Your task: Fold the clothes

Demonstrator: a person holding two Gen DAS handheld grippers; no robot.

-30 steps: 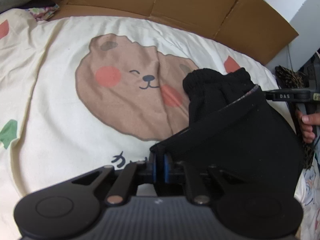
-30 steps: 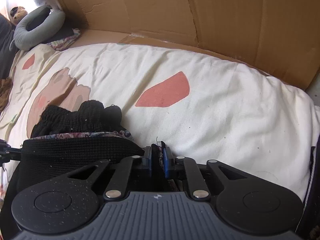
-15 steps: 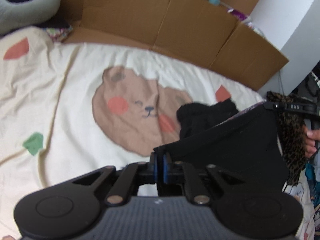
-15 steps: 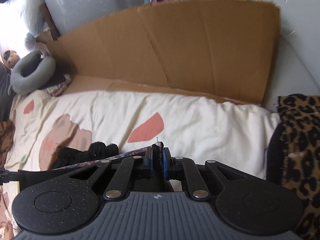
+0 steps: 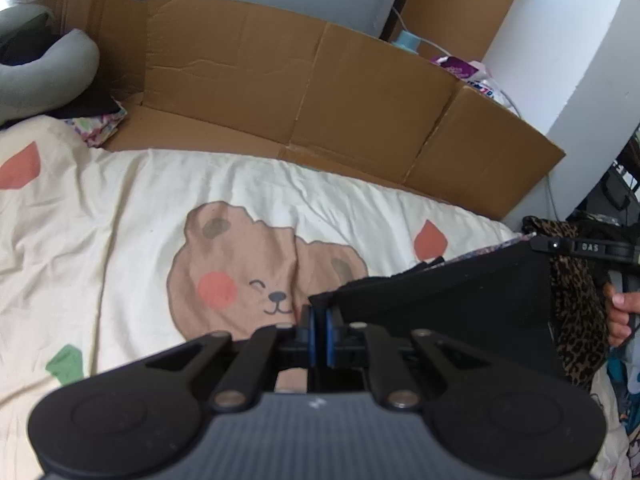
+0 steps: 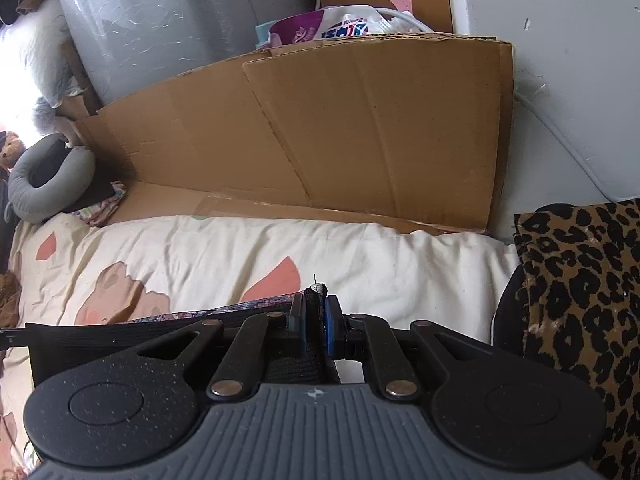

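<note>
While we hold the black garment (image 5: 448,312) stretched in the air above the bed cover (image 5: 140,240), left gripper (image 5: 319,334) and right gripper (image 6: 315,326) each pinch a top corner. No fold looks made yet; laying flat and folding remain.

1. The black left two-finger gripper with blue pads (image 5: 318,334) is clamped tight on cloth.
2. The black right two-finger gripper with blue pads (image 6: 316,326) pinches likewise.
3. The person's bare right hand (image 5: 619,316) grips the right tool's handle.
</note>
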